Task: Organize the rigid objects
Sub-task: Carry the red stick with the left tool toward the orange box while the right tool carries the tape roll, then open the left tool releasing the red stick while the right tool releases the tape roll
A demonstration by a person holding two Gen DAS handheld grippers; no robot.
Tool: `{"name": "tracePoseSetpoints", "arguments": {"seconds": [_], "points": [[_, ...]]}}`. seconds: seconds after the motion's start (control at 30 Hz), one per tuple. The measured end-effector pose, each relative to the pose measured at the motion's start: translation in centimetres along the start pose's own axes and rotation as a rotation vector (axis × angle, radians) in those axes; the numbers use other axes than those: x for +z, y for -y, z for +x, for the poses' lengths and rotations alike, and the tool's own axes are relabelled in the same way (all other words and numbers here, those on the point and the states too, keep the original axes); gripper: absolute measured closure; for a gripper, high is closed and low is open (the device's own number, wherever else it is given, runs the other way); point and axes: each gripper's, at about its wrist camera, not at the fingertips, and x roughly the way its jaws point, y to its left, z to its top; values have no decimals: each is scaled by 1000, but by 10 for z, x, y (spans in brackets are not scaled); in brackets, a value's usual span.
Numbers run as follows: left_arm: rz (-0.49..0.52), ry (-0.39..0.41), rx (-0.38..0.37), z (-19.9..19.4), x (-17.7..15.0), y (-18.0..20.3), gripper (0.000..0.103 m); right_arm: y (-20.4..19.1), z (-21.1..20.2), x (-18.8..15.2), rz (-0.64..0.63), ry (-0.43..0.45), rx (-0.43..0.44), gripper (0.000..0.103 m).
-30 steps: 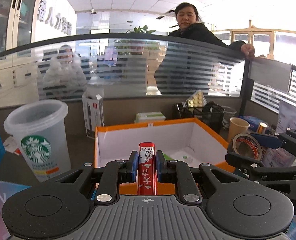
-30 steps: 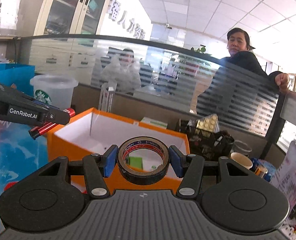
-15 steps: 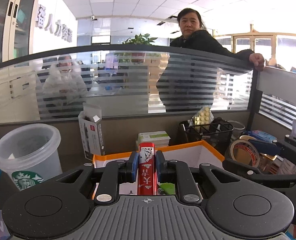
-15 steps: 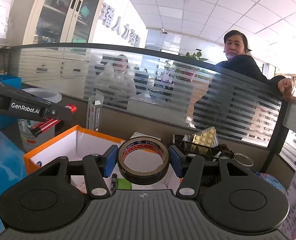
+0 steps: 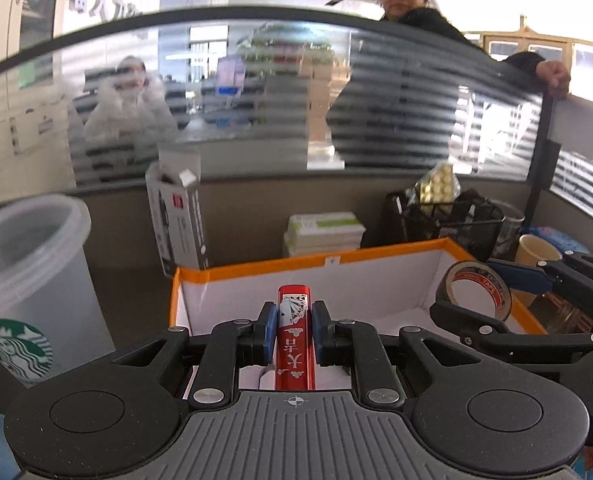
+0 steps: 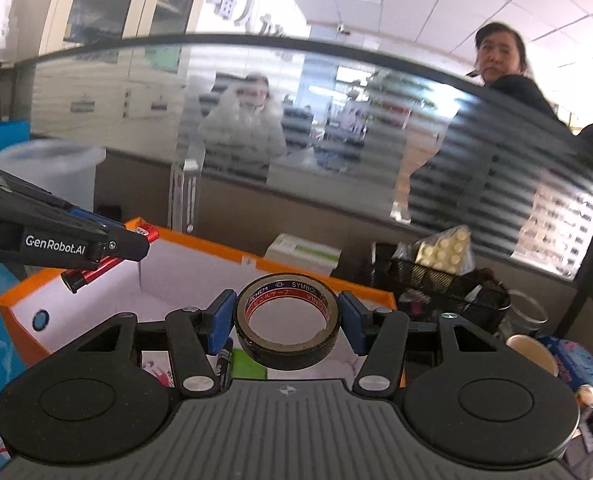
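Observation:
My left gripper (image 5: pixel 293 330) is shut on a red lighter (image 5: pixel 295 340) printed with playing cards, held over the near edge of the orange box (image 5: pixel 336 263) with a white inside. My right gripper (image 6: pixel 286 318) is shut on a roll of black tape (image 6: pixel 287 322) and holds it above the same box (image 6: pixel 200 245). In the left wrist view the right gripper and its tape (image 5: pixel 474 289) hang over the box's right side. In the right wrist view the left gripper with the lighter (image 6: pixel 108 258) is at the box's left edge. A green item and a pen lie in the box.
A clear Starbucks cup (image 5: pixel 24 280) stands left of the box. Behind it are a grey carton (image 5: pixel 178 216), stacked white boxes (image 5: pixel 324 232), a black mesh basket (image 5: pixel 444 216) and a paper cup (image 5: pixel 536 250). A striped glass partition (image 5: pixel 256 92) closes the back, with a person leaning on it.
Both grippers have tilted down and moved toward the orange box. More of the box interior shows now. The grips on the lighter and tape are unchanged.

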Motion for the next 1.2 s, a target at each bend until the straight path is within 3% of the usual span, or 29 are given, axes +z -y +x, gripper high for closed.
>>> {"name": "tracePoseSetpoints", "arguments": {"seconds": [0.4, 1.2], "points": [[-49, -137, 8, 35, -13, -12, 87, 1, 38, -13, 46, -114, 75, 50], [-43, -226, 18, 54, -21, -3, 87, 7, 58, -20, 45, -214, 66, 50]]}}
